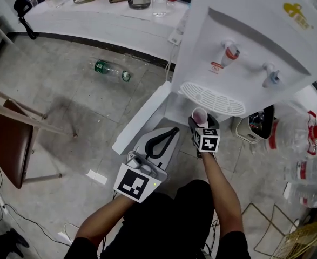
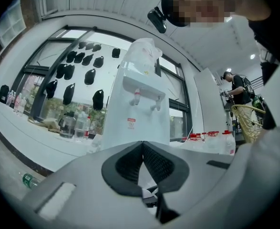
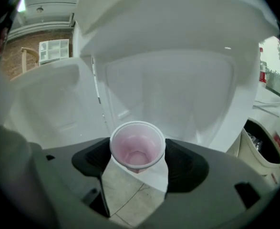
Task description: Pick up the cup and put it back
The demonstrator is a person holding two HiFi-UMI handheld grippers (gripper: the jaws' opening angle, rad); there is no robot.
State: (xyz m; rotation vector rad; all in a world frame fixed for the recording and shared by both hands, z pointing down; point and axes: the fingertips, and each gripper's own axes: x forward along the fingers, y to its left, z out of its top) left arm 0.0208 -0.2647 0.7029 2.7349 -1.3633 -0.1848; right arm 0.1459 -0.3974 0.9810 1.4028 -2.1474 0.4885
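The cup (image 1: 200, 116) is a small, thin plastic one, whitish with a pink tint inside and a rolled rim. It looks empty, and in the right gripper view (image 3: 138, 149) its open mouth faces back along the gripper. It is off the floor, held just below the slotted drip tray (image 1: 212, 99) at the front of the white water dispenser (image 1: 244, 42).

The right gripper (image 1: 201, 122) has it. Its black fingers (image 3: 185, 163) sit narrow, pressed against the cup's wall on either side just under the rim. The person's bare right forearm (image 1: 223, 193) reaches straight out from the body toward the dispenser, with the marker cube on top of the gripper facing up.

The left gripper (image 1: 172, 133) hangs lower and nearer the person's lap, pointing forward at the foot of the dispenser. Its fingers (image 2: 125, 163) are drawn together so the tips meet, with nothing between them. The left forearm (image 1: 104, 225) is bent in close to the body.

Above the tray the dispenser has a red tap (image 1: 231, 53) and a blue tap (image 1: 271, 77). A green-labelled bottle (image 1: 110, 69) lies on the floor off to the left, a brown chair (image 1: 12, 139) stands beyond it, and a white table (image 1: 93, 15) with bottles on it runs along the far side.
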